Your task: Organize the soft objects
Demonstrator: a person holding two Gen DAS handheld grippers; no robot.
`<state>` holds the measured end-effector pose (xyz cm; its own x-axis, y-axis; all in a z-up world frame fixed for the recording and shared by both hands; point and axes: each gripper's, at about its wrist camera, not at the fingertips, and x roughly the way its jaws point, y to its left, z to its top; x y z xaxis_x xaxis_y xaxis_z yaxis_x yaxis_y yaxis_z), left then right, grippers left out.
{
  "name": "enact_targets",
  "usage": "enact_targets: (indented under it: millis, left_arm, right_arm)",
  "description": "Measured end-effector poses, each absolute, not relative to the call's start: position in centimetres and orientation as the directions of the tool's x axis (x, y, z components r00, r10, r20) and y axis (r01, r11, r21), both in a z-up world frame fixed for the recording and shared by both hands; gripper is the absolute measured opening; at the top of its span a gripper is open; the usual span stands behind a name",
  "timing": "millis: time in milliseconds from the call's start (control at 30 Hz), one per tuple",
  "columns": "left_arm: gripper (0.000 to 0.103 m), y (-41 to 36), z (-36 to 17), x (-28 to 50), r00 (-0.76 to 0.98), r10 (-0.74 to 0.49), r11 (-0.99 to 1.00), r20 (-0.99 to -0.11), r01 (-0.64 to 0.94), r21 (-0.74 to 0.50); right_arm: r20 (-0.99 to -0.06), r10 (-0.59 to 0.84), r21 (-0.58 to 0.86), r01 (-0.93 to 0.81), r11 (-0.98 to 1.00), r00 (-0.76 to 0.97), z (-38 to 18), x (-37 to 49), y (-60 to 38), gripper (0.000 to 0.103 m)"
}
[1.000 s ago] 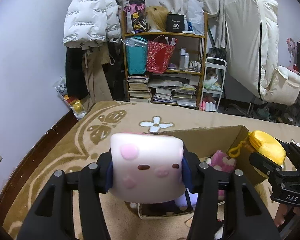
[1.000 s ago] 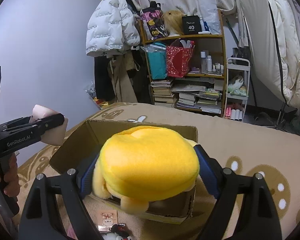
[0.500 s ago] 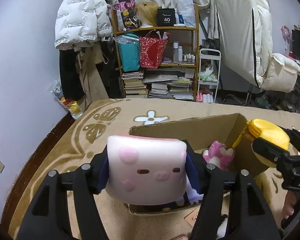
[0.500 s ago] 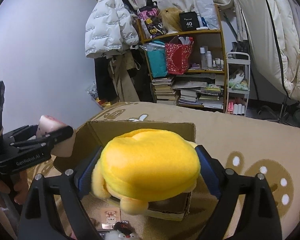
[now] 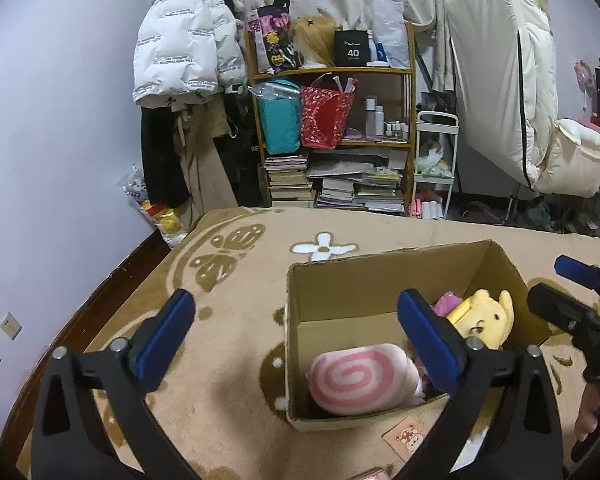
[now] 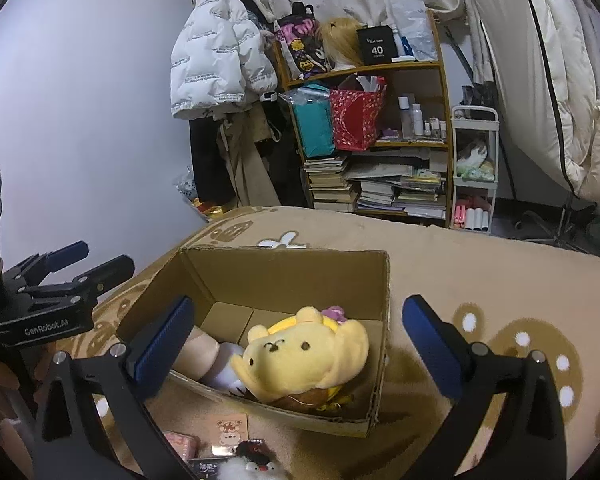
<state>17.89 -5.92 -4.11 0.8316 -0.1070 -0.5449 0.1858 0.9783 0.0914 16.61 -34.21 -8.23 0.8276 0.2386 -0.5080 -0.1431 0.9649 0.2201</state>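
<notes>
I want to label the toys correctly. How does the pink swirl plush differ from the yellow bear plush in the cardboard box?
Colour: the pink swirl plush is pale with a pink spiral, while the yellow bear plush is plain yellow.
Shape: the swirl plush is a smooth roll showing no face; the bear plush has ears, eyes and a snout.
Place: the swirl plush lies at the box's left end, the bear plush at its right end.
Both rest inside the cardboard box, held by no gripper.

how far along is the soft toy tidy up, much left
Done: the pink swirl plush and the yellow bear plush lie inside the cardboard box, beside a pink toy. In hand: nothing; the left gripper and right gripper have just been opening and stand empty above the box. Left: a fluffy black-and-white toy and small cards lie on the rug in front of the box.
</notes>
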Motion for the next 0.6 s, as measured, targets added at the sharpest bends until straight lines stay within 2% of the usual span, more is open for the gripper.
enact_targets:
  millis: [300, 600]
  left_arm:
    - [0.103, -4.7, -3.1, 16.1, 0.831, -0.104, 0.983, -0.546, 0.171, 0.072]
    - [0.103, -3.0, -1.8, 13.4, 0.821, -0.082, 0.991, -0.564, 0.126, 0.040]
  right_arm:
    - [-0.488, 0.239, 0.230, -0.141, 0.963, 0.840, -6.5, 14.7, -34.5, 0.103]
    - [-0.498, 0.224, 0.174, -0.156, 0.972, 0.838, -4.8, 11.9, -33.3, 0.103]
